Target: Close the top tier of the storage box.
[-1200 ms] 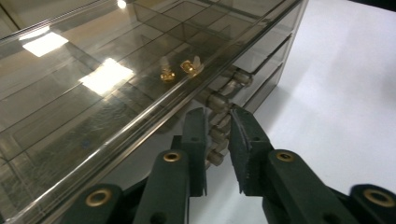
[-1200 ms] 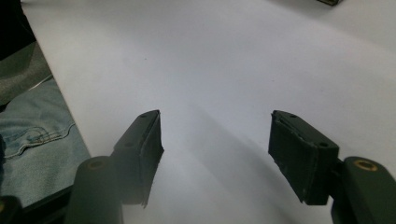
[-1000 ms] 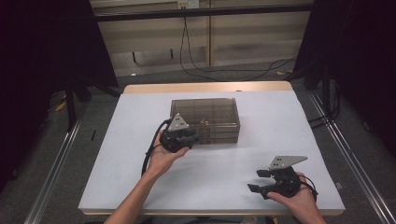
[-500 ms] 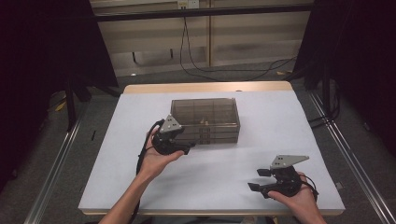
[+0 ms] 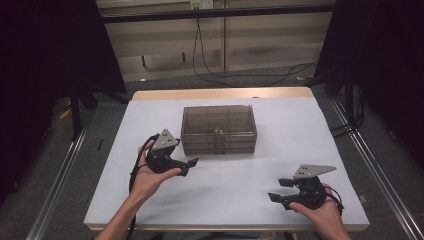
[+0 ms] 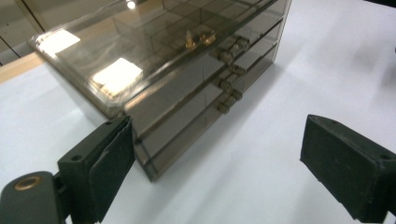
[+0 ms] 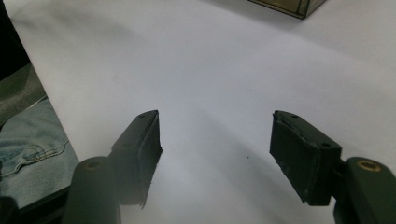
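I have drawn my left black two-jaw tongs (image 5: 186,164) back from the smoky transparent plastic drawer cabinet (image 5: 218,129). A second ago they sat right against its front left corner; half a second ago they had slid a little left along it; now they sit nearer me and further left over the white bench (image 5: 115,165), just clear of the cabinet, jaws spread wide with nothing between them.
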`<move>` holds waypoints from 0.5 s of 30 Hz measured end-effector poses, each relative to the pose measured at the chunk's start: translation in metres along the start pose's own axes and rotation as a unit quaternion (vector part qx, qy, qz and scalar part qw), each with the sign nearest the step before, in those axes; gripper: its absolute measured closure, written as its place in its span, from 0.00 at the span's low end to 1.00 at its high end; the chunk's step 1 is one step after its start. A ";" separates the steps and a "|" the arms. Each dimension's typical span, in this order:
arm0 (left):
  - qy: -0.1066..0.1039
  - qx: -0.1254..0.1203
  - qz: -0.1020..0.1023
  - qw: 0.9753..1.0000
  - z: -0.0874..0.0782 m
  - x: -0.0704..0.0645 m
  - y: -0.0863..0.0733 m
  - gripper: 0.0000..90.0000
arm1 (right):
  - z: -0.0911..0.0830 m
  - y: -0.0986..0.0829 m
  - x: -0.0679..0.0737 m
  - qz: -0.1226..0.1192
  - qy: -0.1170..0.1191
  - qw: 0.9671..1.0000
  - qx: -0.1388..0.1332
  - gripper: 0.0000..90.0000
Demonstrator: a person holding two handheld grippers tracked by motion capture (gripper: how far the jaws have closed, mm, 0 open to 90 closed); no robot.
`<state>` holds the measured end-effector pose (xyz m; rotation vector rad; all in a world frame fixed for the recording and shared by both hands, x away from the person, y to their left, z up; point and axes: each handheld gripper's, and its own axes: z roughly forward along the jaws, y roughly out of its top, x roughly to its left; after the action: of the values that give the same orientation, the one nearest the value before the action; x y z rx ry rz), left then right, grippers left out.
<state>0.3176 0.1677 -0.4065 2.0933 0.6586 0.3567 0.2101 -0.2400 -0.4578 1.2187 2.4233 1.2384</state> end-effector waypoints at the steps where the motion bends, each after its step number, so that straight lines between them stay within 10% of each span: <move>1: 0.000 0.000 -0.002 1.000 -0.003 0.000 -0.003 0.09 | 0.000 0.000 0.000 0.000 0.000 1.000 -0.001 0.37; 15: 0.013 0.008 -0.006 1.000 -0.037 0.006 -0.023 0.06 | -0.003 -0.001 -0.003 0.008 -0.015 1.000 -0.010 0.33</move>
<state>0.2974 0.2066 -0.4044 2.1023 0.6913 0.3732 0.2099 -0.2441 -0.4571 1.2455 2.3796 1.2361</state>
